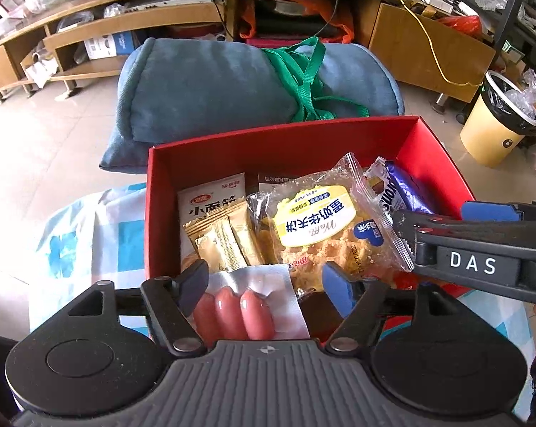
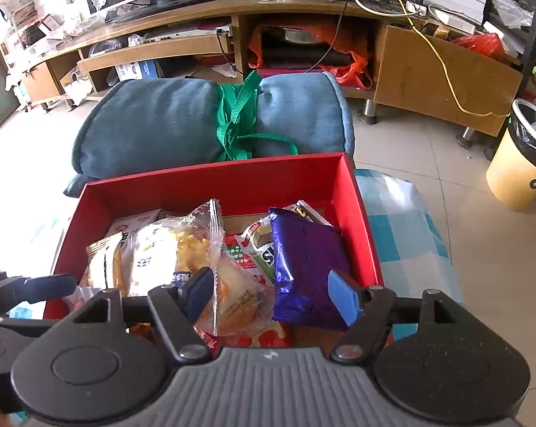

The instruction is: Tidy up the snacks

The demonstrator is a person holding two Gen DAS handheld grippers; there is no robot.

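Observation:
A red box (image 1: 268, 142) on a blue-checked cloth holds several snack packets. My left gripper (image 1: 266, 288) is open at the box's near edge. A clear pack of pink sausages (image 1: 246, 302) lies between its jaws, with a gap to the right pad. Beyond it lie gold sachets (image 1: 225, 238) and a waffle packet (image 1: 325, 220). My right gripper (image 2: 271, 293) is open over the box's right half (image 2: 232, 181). Under its jaws lie a purple packet (image 2: 303, 259) and a clear cake packet (image 2: 239, 295). The right gripper (image 1: 431, 215) also shows from the side in the left wrist view.
A rolled blue cushion (image 1: 214, 82) tied with green straps lies just behind the box. A cream bin (image 1: 495, 128) stands on the tiled floor at right. A cluttered wooden TV stand (image 1: 125, 25) runs along the back. The checked cloth (image 1: 90, 235) extends left of the box.

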